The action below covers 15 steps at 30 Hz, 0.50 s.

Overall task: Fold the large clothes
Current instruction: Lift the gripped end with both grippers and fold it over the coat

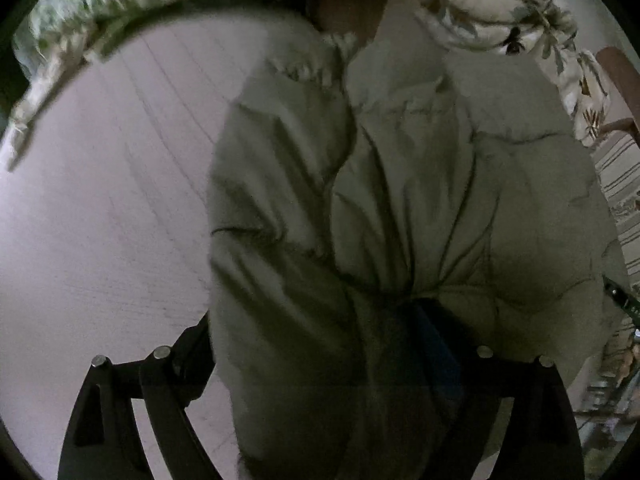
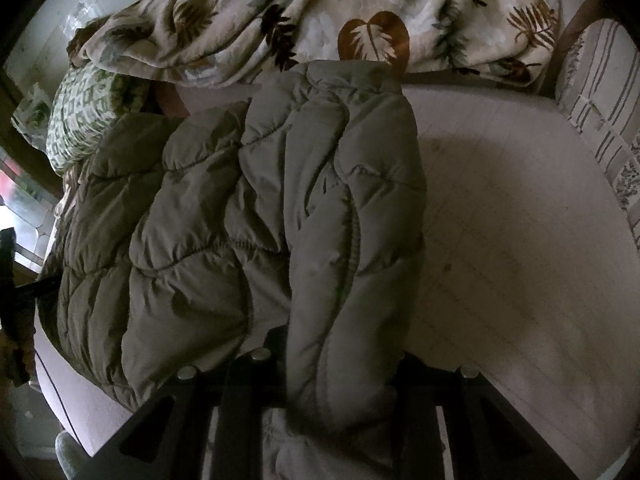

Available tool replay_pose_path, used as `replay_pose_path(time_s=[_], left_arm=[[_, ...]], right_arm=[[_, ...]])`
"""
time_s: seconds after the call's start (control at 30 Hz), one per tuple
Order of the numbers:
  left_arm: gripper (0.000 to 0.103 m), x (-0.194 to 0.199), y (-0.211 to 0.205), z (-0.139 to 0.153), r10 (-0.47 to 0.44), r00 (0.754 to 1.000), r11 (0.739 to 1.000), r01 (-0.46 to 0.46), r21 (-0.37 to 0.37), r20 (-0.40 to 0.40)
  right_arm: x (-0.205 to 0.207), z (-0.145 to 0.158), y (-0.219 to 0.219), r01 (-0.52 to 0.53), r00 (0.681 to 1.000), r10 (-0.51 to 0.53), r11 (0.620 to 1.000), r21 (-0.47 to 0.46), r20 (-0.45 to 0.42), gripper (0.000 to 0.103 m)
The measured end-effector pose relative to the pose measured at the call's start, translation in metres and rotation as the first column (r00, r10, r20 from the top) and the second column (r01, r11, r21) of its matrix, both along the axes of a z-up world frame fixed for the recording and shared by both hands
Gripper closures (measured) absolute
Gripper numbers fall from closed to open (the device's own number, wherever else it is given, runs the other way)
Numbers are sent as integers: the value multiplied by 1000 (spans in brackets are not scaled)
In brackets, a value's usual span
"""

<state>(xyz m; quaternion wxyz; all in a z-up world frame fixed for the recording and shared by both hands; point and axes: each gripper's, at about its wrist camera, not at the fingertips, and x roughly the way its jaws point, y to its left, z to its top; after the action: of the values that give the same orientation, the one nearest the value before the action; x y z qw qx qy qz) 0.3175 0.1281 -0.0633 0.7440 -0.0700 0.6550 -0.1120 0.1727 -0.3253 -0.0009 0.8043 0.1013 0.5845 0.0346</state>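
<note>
Both tools, left (image 1: 320, 360) and right (image 2: 332, 380), pinch the quilted jacket (image 2: 240, 208); bare mattress (image 2: 520, 240) alongside

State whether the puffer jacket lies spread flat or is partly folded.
Partly folded: the jacket is bunched on the bed, with a doubled-over part rising into the right gripper.

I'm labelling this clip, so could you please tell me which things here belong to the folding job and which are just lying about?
Belongs to the job:
- quilted jacket
- left gripper
- right gripper

Just lying about:
- leaf-print blanket
- green patterned pillow
- striped cushion
</note>
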Motion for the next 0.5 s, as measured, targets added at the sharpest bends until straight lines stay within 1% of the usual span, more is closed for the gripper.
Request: replay_pose_path(time_s=[0.1, 0.13, 0.17, 0.2, 0.23, 0.27, 0.3, 0.37, 0.4, 0.5], left_arm=[[11, 6, 3, -29, 20, 996, 996, -27, -86, -81], [12, 6, 2, -33, 20, 997, 995, -27, -92, -79], [12, 7, -3, -35, 1, 998, 997, -6, -79, -60], [19, 7, -6, -34, -8, 999, 998, 5, -70, -50], [24, 7, -8, -31, -18, 999, 997, 15, -77, -40], [37, 8, -11, -26, -33, 999, 996, 30, -85, -29], [46, 7, -16, -21, -44, 999, 996, 42, -74, -17], [54, 5, -25, -9, -79, 997, 997, 79, -18, 21], [58, 3, -28, -4, -82, 996, 997, 83, -3, 35], [66, 1, -28, 14, -66, 993, 998, 66, 6, 95]], right_arm=[[2, -3, -1, -2, 1000, 2, 1000, 6, -5, 80], [3, -4, -2, -2, 1000, 2, 1000, 8, -7, 80], [4, -5, -2, -1, 1000, 1, 1000, 14, -9, 80], [4, -6, -2, 2, 1000, -1, 1000, 17, -10, 80], [5, -7, -3, 3, 1000, -3, 1000, 18, -12, 80], [5, -9, -3, 4, 1000, -3, 1000, 17, -14, 80], [6, -9, -3, 6, 1000, -5, 1000, 16, -14, 80], [6, -8, -2, 10, 1000, -10, 1000, 13, -10, 80], [6, -7, 0, 11, 1000, -11, 1000, 8, -7, 80], [2, -4, 1, 18, 1000, -18, 1000, 5, 6, 80]])
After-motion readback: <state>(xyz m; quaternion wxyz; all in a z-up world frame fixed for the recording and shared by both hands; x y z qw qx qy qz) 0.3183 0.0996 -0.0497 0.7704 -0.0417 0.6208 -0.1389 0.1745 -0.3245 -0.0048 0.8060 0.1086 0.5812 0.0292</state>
